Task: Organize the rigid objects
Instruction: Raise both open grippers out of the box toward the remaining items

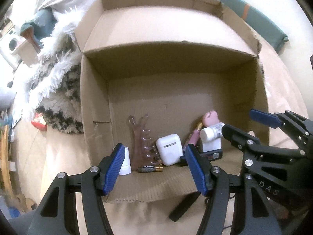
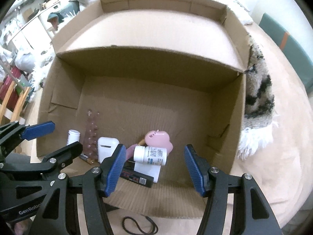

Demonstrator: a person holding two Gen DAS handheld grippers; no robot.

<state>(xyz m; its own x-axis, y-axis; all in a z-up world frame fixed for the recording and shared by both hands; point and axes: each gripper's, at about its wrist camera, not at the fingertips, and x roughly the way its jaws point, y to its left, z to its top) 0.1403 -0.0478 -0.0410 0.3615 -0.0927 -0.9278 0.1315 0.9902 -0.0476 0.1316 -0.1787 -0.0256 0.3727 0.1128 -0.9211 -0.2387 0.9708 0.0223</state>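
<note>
An open cardboard box (image 1: 93, 105) (image 2: 234, 129) holds a row of items along its near wall. From left to right they are a small white bottle (image 1: 126, 161) (image 2: 73, 136), a translucent brown comb (image 1: 141, 143) (image 2: 91, 135), batteries (image 1: 150, 169), a white earbud case (image 1: 169, 149) (image 2: 107, 150), a pink tube (image 1: 192, 137), a pink case (image 1: 210, 117) (image 2: 158, 140), and a white pill bottle (image 1: 212, 132) (image 2: 150, 155) lying on a white box (image 2: 148, 172) and a black box (image 2: 137, 177). My left gripper (image 1: 155, 168) (image 2: 52, 141) hangs open over them, holding nothing. My right gripper (image 2: 155, 168) (image 1: 246, 124) is beside it, open too.
The box's flaps stand up at the back and sides. A shaggy white and grey rug (image 1: 58, 90) (image 2: 258, 98) lies under it. A red packet (image 1: 39, 121) sits to the left, a teal cushion (image 1: 252, 17) at the back right, and a black elastic loop (image 2: 139, 226) on the floor in front.
</note>
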